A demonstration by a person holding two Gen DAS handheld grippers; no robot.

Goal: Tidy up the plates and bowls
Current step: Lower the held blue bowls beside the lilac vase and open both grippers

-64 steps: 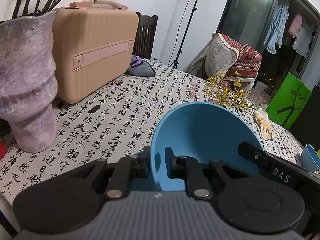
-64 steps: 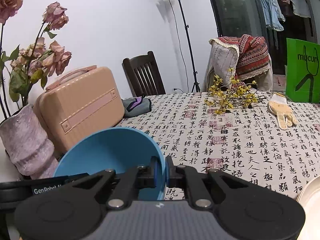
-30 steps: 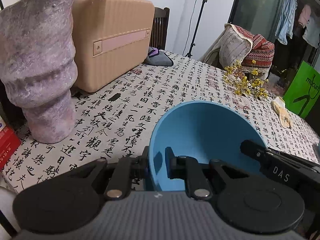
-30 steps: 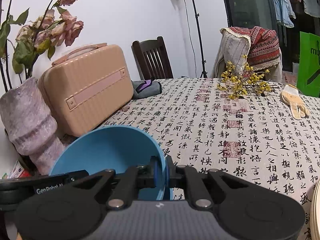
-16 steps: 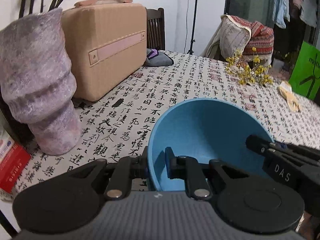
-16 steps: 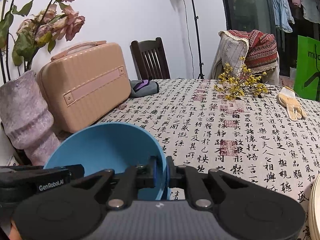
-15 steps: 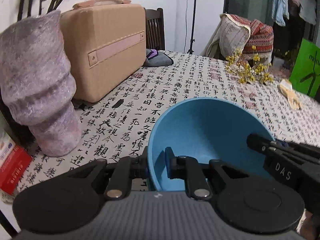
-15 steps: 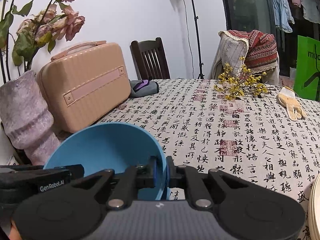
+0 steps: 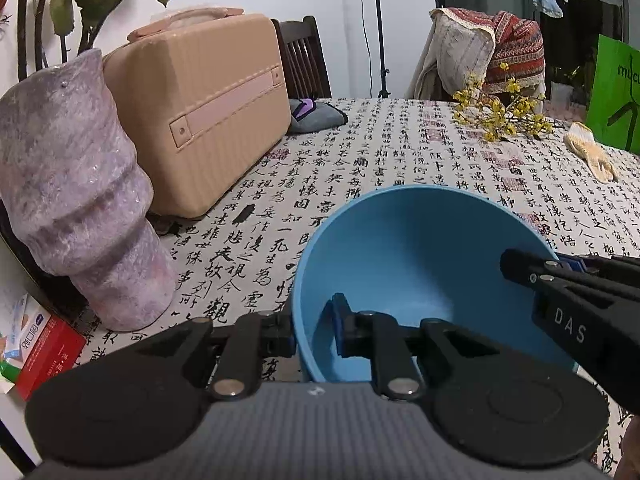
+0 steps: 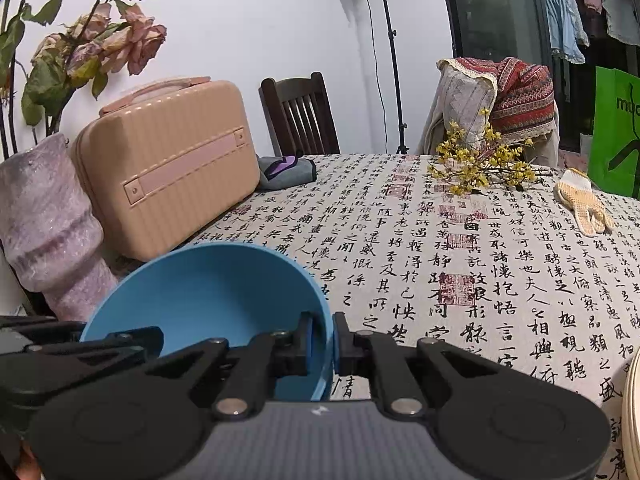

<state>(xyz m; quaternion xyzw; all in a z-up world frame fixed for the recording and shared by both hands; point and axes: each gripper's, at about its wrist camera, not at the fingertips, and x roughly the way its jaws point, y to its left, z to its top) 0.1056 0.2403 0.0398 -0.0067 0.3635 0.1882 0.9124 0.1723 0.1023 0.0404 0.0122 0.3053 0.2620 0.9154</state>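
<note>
Gripping opposite rims as before, both tongs [image 9: 314,330] [image 10: 322,342] now hold the blue bowl [image 9: 416,276] more level.

Soft, even indoor light, sharp focus, strong fisheye bending at edges.

The left gripper [image 9: 314,330] was matte black plastic: two round housings, scissor-like link arms pinned with silver rivets, blue pads on its fingers [image 9: 340,322], and a ribbed grey body behind. The right gripper [image 10: 333,346] matched it, and its side, seen from the left wrist, carried white "DAS" lettering.
</note>
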